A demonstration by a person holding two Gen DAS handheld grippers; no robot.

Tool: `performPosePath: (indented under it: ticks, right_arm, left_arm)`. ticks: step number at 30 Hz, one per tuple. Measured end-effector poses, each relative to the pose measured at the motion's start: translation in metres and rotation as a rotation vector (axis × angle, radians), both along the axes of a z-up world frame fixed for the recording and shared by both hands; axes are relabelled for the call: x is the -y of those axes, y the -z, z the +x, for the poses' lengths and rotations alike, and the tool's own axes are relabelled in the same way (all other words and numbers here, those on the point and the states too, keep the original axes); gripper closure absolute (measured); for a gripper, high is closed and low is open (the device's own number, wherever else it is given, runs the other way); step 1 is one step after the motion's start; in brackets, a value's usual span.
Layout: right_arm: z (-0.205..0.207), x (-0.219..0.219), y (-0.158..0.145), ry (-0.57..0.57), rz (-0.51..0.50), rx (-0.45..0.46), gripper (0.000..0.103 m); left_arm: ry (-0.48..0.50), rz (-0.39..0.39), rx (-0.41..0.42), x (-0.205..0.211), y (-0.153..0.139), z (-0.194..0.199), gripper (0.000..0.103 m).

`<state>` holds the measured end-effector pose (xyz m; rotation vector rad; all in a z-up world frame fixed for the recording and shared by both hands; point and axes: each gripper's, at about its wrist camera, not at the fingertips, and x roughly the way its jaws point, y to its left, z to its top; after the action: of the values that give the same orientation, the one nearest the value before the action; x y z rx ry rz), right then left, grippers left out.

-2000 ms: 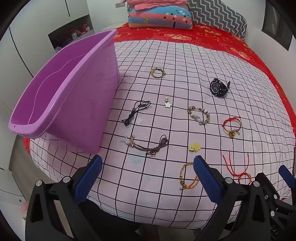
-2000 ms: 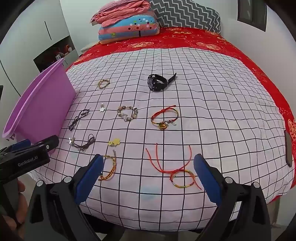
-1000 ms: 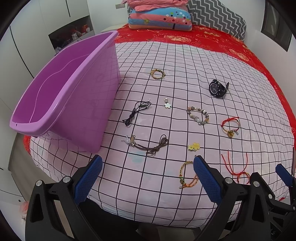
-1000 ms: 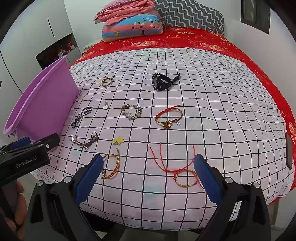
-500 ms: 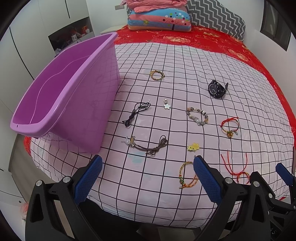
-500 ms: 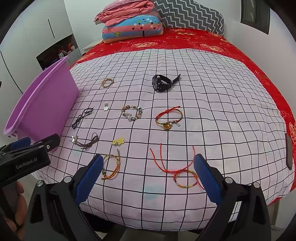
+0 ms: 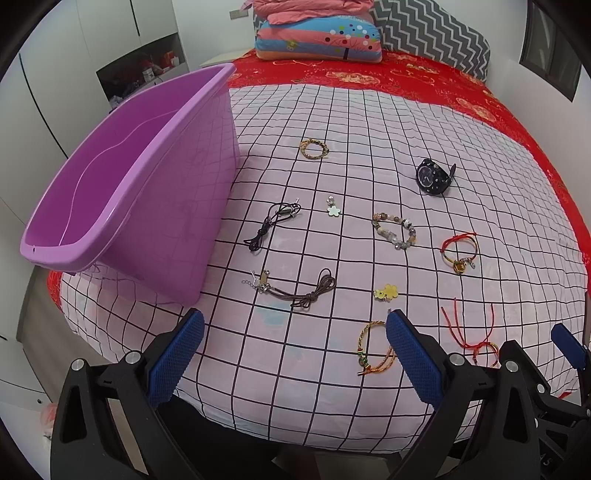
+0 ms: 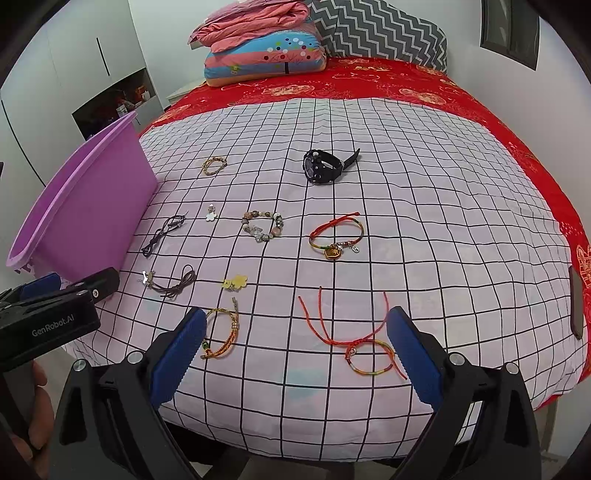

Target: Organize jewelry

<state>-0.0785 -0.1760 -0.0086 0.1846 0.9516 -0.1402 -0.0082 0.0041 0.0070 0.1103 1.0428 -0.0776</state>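
Several pieces of jewelry lie spread on a pink checked sheet (image 7: 332, 110). Among them are a black watch (image 7: 433, 179), a beaded bracelet (image 7: 393, 229), a brown cord necklace (image 7: 295, 290) and a braided gold bracelet (image 7: 371, 349). A red string bracelet (image 8: 354, 339) lies nearest my right gripper. An empty purple tub (image 7: 122, 199) stands on the bed's left edge. My left gripper (image 7: 295, 354) is open and empty over the near edge. My right gripper (image 8: 295, 350) is open and empty too.
Folded blankets (image 8: 258, 44) and a zigzag pillow (image 8: 376, 33) sit at the head of the red bed. A dark phone (image 8: 576, 302) lies at the bed's right edge. White cupboards (image 7: 110, 55) stand on the left.
Both grippers have drifted slightly back from the bed. Nothing on the sheet has moved.
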Motion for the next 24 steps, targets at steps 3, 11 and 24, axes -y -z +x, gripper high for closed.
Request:
performPosePath:
  ticks: [3,11,24]
  right_arm:
    - [0.0006,0.0002,0.0017,0.0,0.003,-0.004,0.009]
    - [0.0005,0.0013,0.0033,0.001,0.006,-0.003,0.009]
    - [0.0008,0.0022,0.0041,0.0,0.013,-0.006,0.009]
  left_arm:
    - [0.001,0.001,0.0,-0.0001,-0.0005,0.0003,0.006]
    - [0.002,0.004,-0.001,0.0013,0.0007,0.0004,0.006]
    - [0.003,0.008,0.0,0.002,0.0011,0.0003,0.006]
